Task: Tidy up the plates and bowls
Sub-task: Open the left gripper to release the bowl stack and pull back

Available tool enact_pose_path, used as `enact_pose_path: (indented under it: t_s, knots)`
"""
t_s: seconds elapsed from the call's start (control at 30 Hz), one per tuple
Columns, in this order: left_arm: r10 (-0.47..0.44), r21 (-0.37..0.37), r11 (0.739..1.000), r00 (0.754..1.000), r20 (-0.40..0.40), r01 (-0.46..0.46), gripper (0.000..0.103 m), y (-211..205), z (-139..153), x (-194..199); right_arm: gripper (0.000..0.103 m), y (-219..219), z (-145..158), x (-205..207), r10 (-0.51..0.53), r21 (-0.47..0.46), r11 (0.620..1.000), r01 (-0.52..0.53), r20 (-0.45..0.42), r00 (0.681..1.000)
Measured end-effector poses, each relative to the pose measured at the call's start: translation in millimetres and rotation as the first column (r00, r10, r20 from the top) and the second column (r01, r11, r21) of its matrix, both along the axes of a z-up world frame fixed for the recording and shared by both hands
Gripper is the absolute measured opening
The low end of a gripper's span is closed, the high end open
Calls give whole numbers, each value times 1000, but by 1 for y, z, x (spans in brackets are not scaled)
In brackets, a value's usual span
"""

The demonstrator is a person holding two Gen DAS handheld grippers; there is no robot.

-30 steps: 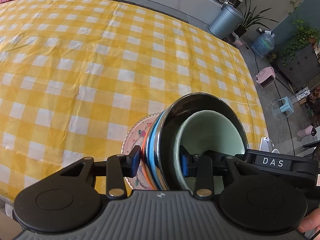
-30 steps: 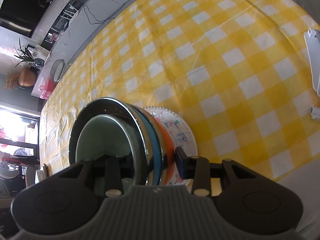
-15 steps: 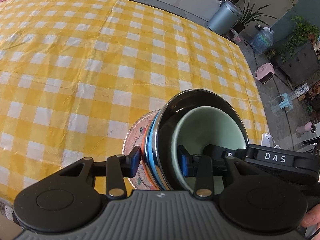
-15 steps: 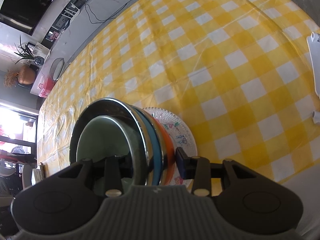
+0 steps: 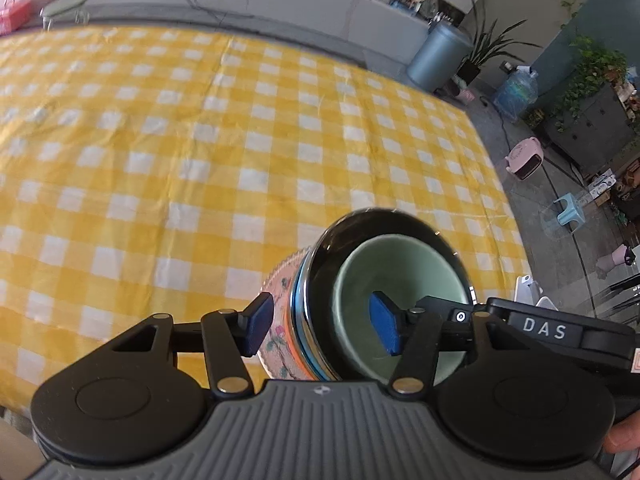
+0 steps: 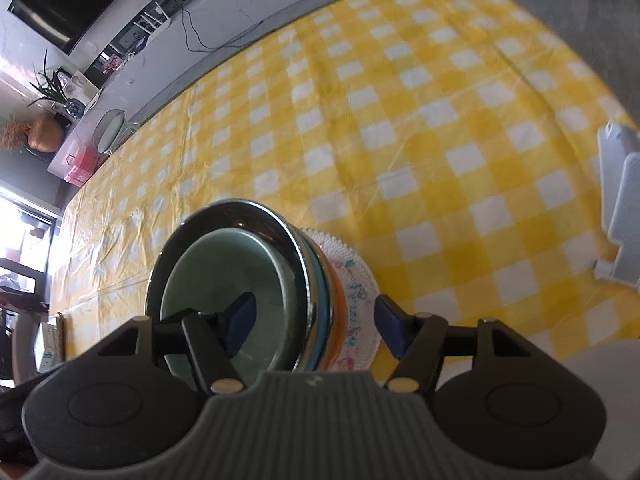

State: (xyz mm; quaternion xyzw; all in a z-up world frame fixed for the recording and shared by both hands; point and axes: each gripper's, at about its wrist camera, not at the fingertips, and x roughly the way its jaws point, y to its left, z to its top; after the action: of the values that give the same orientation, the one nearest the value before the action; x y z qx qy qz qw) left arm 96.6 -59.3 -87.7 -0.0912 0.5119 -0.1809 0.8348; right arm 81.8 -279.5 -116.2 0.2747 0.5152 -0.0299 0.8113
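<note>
A stack stands on the yellow checked tablecloth (image 5: 200, 140): a floral plate (image 5: 280, 280) at the bottom, an orange dish (image 5: 287, 336), a blue dish (image 5: 298, 304), a steel bowl (image 5: 360, 224) and a pale green bowl (image 5: 400, 272) nested on top. My left gripper (image 5: 322, 326) straddles the stack's left rim, jaws opening, pads off it. From the opposite side my right gripper (image 6: 316, 326) straddles the rim over the green bowl (image 6: 208, 272) and floral plate (image 6: 356, 280), its jaws also opening, pads clear of the dishes.
A white plastic object (image 6: 620, 200) lies at the table's right edge. The black housing marked DAS (image 5: 544, 328) crosses the left wrist view. A person's fingertip (image 5: 624, 440) shows at the bottom right. Beyond the table are a grey bin (image 5: 436, 56) and a blue stool (image 5: 568, 208).
Both grippers' jaws have spread apart and let go of the stack's rim. Both views have lifted a little, and the stack sits where it was.
</note>
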Motion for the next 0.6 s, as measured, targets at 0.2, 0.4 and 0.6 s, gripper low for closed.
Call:
enact_pose_path:
  t_s: [0.2, 0.4, 0.6]
  knots:
    - [-47, 113, 993, 978, 204, 24, 65, 2, 48, -20, 73, 7, 34, -12, 20, -112, 994, -12, 73, 997]
    - [-93, 187, 982, 888, 451, 8, 65, 8, 102, -59, 82, 27, 86, -33, 92, -302, 953, -24, 211, 973]
    - [-107, 212, 977, 792, 601, -28, 68, 17, 131, -105, 91, 52, 135, -85, 199, -410, 912, -8, 424, 884]
